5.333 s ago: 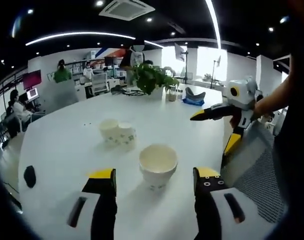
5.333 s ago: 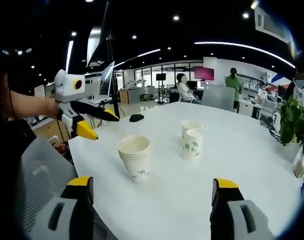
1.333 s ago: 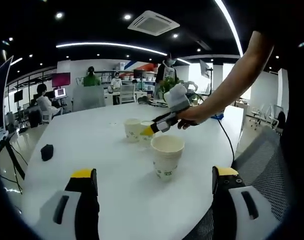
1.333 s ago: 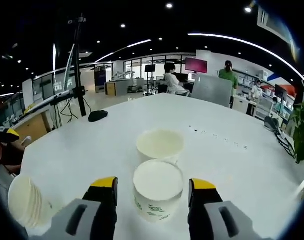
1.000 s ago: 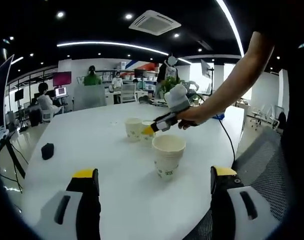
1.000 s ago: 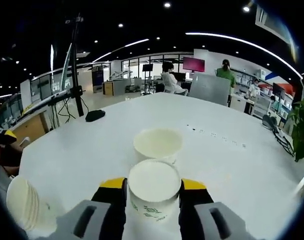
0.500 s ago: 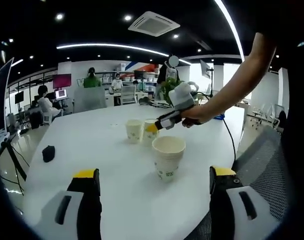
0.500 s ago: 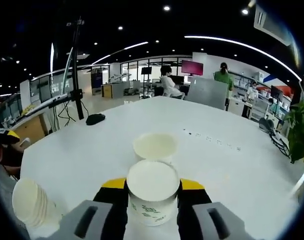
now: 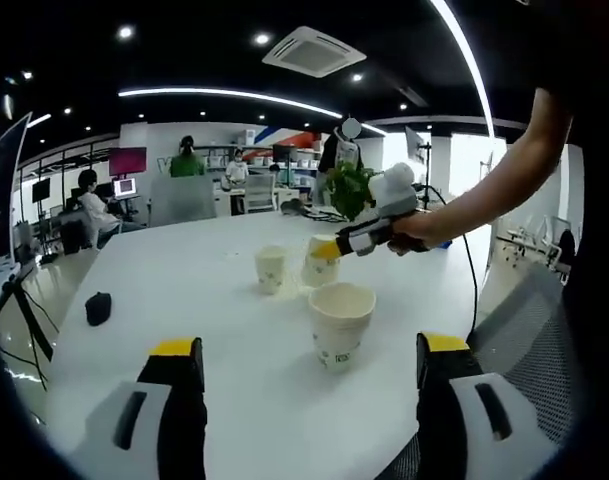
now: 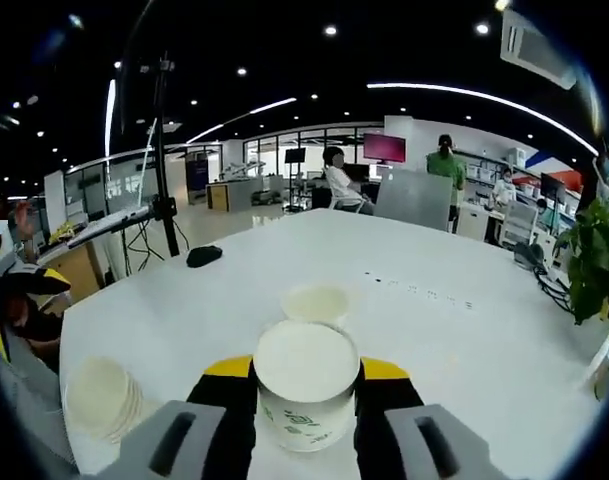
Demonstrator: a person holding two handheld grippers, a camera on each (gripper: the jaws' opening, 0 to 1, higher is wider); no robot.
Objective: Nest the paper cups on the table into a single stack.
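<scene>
Bright ceiling strips [image 9: 234,93] glare overhead; fisheye edges bend, table [image 10: 504,340] evenly lit

No legible text; green print on the paper cups [image 9: 338,356] unreadable.

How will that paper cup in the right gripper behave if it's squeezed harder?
The paper cup looks thin-walled and empty, so it would probably dent. Held aloft by the right gripper alone, it seems light. Its open rim may go oval.

At the lower centre of the right gripper view, a cream paper cup [image 10: 306,392] with green print sits between yellow-tipped black jaws, above a white table [image 10: 484,340] bearing a black mouse [image 10: 204,256].
</scene>
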